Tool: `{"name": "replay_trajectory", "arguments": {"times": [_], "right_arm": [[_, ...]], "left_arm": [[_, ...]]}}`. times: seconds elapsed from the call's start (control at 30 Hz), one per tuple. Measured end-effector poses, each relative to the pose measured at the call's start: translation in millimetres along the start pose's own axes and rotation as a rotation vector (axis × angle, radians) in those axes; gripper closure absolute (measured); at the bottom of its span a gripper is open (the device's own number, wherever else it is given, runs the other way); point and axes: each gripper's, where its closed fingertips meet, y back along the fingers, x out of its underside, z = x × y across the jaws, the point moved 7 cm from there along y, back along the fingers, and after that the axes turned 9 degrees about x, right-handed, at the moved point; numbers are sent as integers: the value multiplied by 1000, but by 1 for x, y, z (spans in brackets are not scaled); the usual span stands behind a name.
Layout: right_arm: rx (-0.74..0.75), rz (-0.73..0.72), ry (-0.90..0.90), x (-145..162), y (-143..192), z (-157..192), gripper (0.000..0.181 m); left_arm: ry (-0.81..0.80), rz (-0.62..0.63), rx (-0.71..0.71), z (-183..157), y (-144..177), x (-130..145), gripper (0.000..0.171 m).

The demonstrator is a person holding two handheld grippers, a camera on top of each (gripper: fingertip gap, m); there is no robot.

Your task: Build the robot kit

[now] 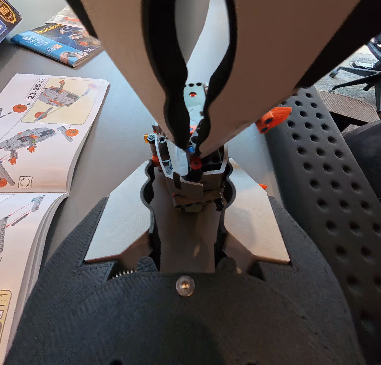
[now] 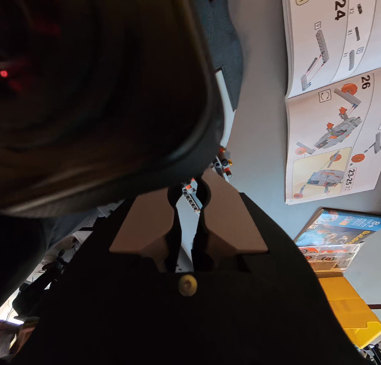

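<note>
My left gripper is shut on a grey brick model with orange and red bits and holds it by its sides over the grey table. My right gripper comes in from above, its fingertips pinched on a small blue pin on top of the model, just above a red connector. In the right wrist view my right gripper is nearly closed around a light-grey holed beam of the model. The left gripper's dark body fills the upper left there.
An open instruction booklet lies on the table beside the model. A blue toy box lies beyond it. A black perforated panel is on the right, an orange piece at its edge. A yellow container stands near the box. Some 5 centimeters of space lies between my two pairs of fingers.
</note>
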Motion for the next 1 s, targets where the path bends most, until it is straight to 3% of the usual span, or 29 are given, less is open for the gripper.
{"name": "replay_trajectory", "arguments": {"times": [0.03, 0.3, 0.53, 0.77, 1.0], "right_arm": [[-8, 5, -8, 1, 0, 0, 176], [-1, -228, -282, 20, -1, 5, 175], [51, -276, -361, 26, -3, 11, 175], [104, -290, -290, 23, -3, 10, 175], [41, -262, -292, 25, -4, 7, 175]], "left_arm": [[3, -1, 1, 0, 0, 0, 104], [-1, 0, 1, 0, 0, 0, 104], [6, -2, 0, 0, -1, 0, 104], [21, -5, -7, 1, -1, 0, 105], [-33, 28, -39, -4, -8, -1, 105]]}}
